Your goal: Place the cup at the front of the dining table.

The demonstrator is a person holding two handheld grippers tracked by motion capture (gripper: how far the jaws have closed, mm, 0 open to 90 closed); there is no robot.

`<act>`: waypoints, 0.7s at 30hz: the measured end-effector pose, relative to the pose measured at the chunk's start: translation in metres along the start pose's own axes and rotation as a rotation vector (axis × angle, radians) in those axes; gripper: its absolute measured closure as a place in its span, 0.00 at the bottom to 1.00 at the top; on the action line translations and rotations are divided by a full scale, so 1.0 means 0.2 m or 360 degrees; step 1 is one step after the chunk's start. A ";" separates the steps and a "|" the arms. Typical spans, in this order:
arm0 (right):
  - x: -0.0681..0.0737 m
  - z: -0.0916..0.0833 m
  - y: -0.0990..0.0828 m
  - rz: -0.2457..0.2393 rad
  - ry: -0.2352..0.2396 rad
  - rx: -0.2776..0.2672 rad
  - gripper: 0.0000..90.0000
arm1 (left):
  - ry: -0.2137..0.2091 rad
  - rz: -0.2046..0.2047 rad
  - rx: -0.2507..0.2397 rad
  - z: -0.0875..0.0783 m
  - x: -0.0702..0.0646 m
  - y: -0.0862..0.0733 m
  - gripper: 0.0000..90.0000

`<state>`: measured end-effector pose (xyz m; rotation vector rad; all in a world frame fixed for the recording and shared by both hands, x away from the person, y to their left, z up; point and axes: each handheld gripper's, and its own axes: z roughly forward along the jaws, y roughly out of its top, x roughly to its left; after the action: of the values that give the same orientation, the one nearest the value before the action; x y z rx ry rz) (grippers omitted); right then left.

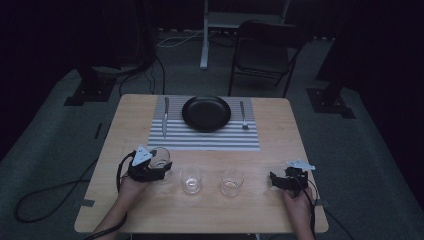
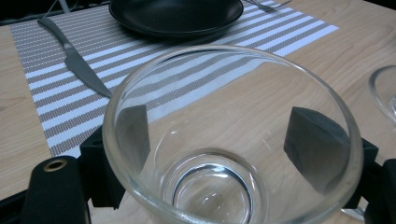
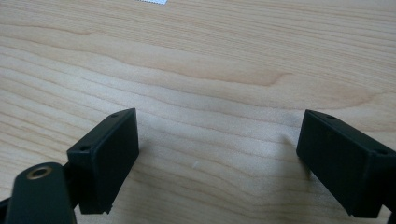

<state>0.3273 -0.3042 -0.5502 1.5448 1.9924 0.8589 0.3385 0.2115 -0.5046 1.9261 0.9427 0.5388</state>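
Left tool [image 2: 219, 140] grips a clear glass [image 2: 233, 186].

In the left gripper view, the clear round drinking glass [image 2: 232, 140] clamped between the jaws is cut off at the bottom edge, and both black pads are seen only through its wall. Right of it, a second clear glass [image 2: 384, 91] is cropped by the frame edge. Beyond the gripper, the black round plate [image 2: 176, 16] is cut at the top.

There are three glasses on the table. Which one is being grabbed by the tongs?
The leftmost glass, nearest the knife. The left tongs are clamped on it. The middle glass and the right glass stand free.
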 end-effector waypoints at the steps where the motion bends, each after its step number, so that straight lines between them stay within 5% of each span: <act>1: 0.00 0.00 0.00 0.0000 0.0000 0.0000 0.14 | -0.0004 -0.0007 -0.0004 0.01 0.00 0.01 0.22; 21: 0.00 0.00 0.00 0.0001 -0.0001 0.0001 0.14 | 0.0118 -0.0063 -0.0034 0.13 0.03 0.17 0.22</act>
<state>0.3272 -0.3042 -0.5502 1.5454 1.9922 0.8584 0.3733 0.1928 -0.4874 1.8752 1.0165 0.5984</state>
